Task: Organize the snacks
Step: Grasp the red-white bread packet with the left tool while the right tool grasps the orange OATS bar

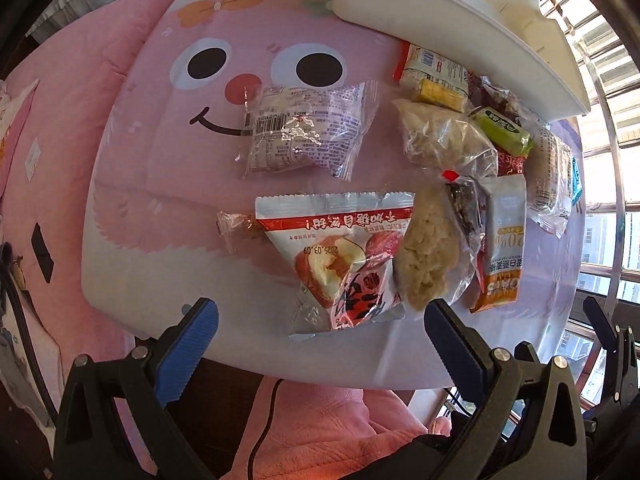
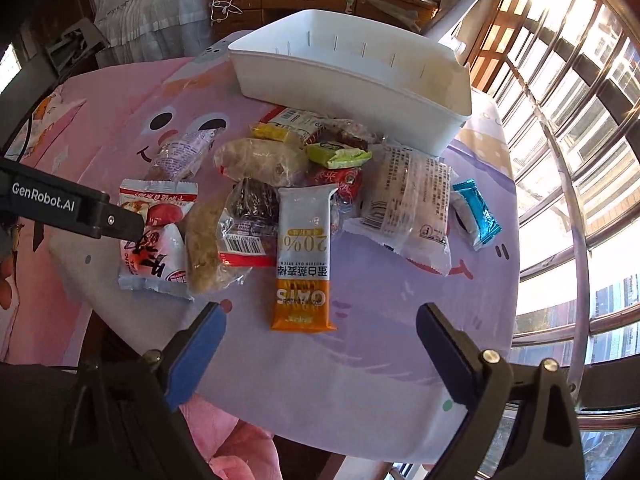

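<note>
Several wrapped snacks lie in a loose pile on a pink cartoon tablecloth [image 1: 132, 184]. A white bin [image 2: 360, 76] stands behind the pile, empty as far as I can see. My left gripper [image 1: 320, 322] is open, hovering just in front of a doughnut packet [image 1: 336, 248] and a small red-and-white pouch [image 1: 360, 296]. My right gripper [image 2: 320, 330] is open, just in front of an orange-and-white oat bar [image 2: 304, 256]. The left gripper's finger also shows at the left of the right wrist view [image 2: 124, 226], over the pouch [image 2: 156, 260].
Other snacks: a clear barcode bag [image 1: 300, 132], a crumbly rice cake [image 1: 428, 252], a green bar [image 2: 340, 154], a white printed packet [image 2: 408, 204], a blue packet [image 2: 478, 212]. Window railing [image 2: 576, 200] runs along the right. A wooden dresser [image 2: 320, 0] stands behind.
</note>
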